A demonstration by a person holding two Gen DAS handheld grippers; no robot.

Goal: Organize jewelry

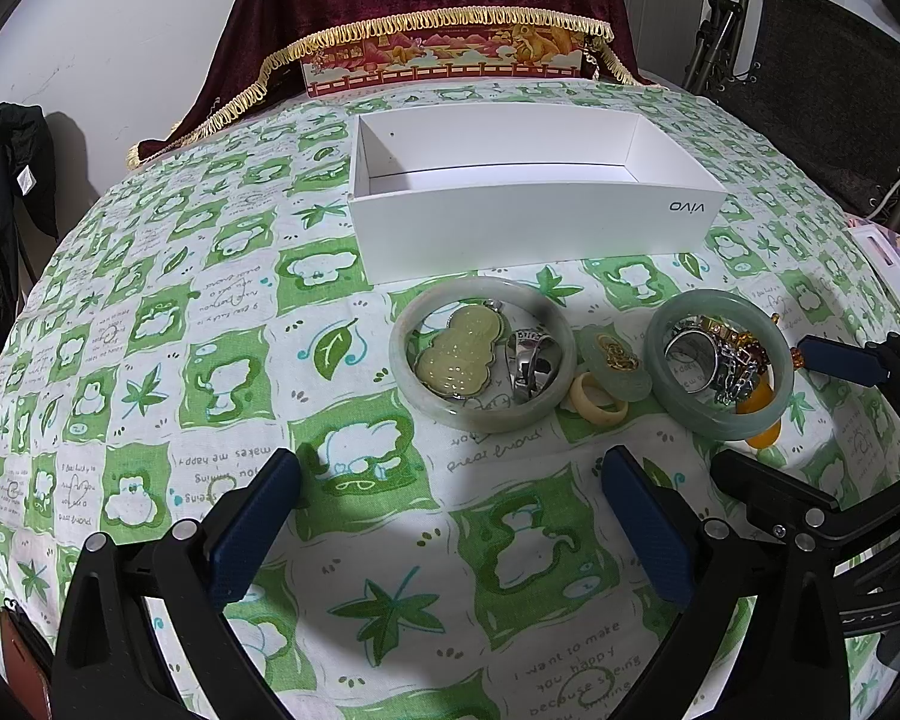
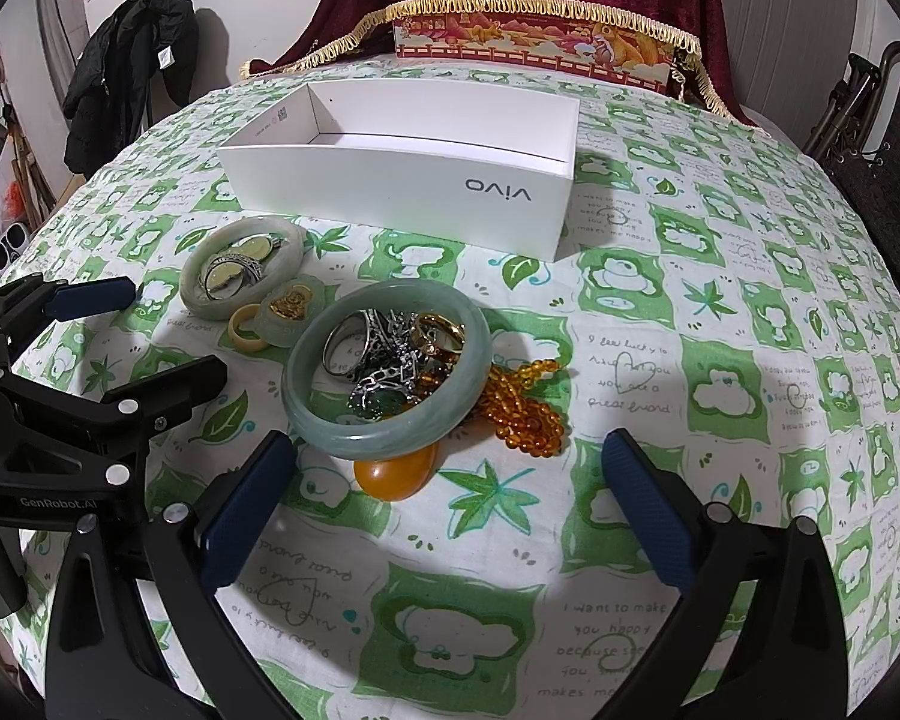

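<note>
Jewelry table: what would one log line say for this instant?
left claw: open, empty | right claw: open, empty | white cardboard box: empty | two green jade bangles: on cloth, trinkets inside

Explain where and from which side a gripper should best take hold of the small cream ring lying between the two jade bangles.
Probably from above, one finger inside the hole and one outside, pinching the near wall of the cream ring. It lies flat, and the heart-shaped jade pendant crowds its right side, so the left and near rim are freest.

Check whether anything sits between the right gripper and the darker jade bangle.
Nothing visible does. The right gripper is open, and only bare tablecloth lies before the darker jade bangle; the amber stone is tucked under its near rim.
</note>
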